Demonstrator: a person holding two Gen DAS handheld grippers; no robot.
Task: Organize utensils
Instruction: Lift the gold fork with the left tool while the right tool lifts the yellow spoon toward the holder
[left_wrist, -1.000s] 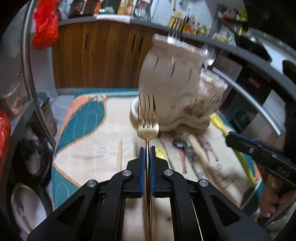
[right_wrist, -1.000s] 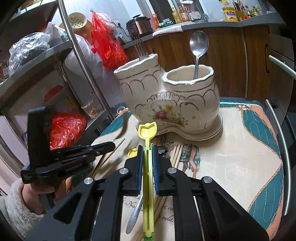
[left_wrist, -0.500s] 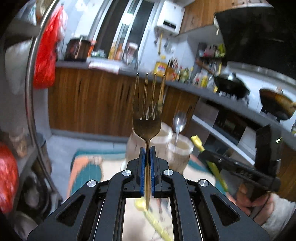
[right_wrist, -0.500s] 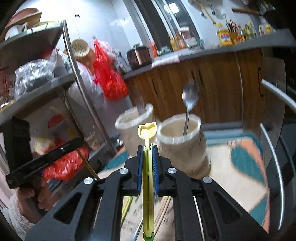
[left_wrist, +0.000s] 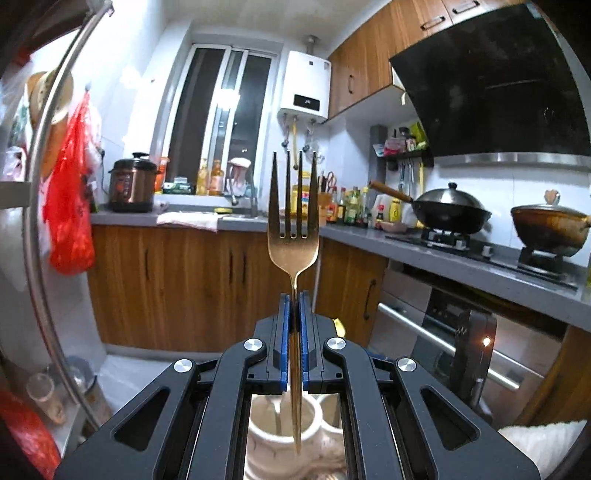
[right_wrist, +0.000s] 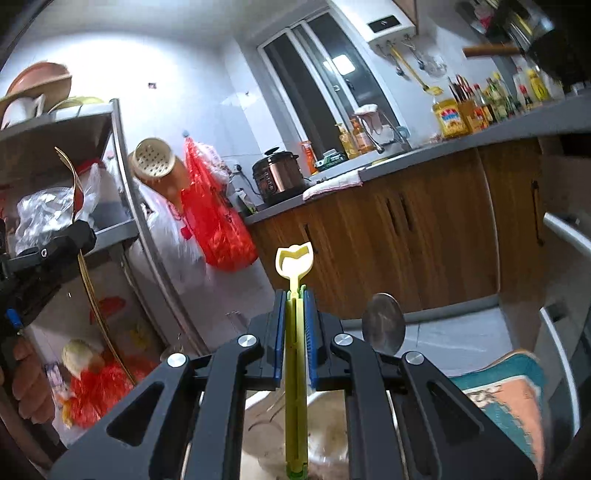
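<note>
My left gripper (left_wrist: 294, 295) is shut on a gold fork (left_wrist: 293, 225), held upright with tines up; its handle hangs down over the mouth of the white ceramic utensil holder (left_wrist: 275, 435) below. My right gripper (right_wrist: 295, 295) is shut on a yellow-green plastic utensil (right_wrist: 294, 258), also upright, above the holder's second opening (right_wrist: 325, 424). A steel spoon (right_wrist: 382, 328) stands in that holder just right of my right fingers. The left gripper with the fork also shows at the left edge of the right wrist view (right_wrist: 48, 254).
A metal shelf rack (right_wrist: 122, 206) with bags and bowls stands to the left. Wooden kitchen cabinets (left_wrist: 166, 284) and a grey counter lie ahead. A stove with a wok (left_wrist: 447, 210) and a pot is on the right. A patterned mat (right_wrist: 506, 391) covers the table.
Both grippers have tilted upward and risen, so the utensils went from lying toward the table to standing upright above the holder's openings. Both grips stayed shut.
</note>
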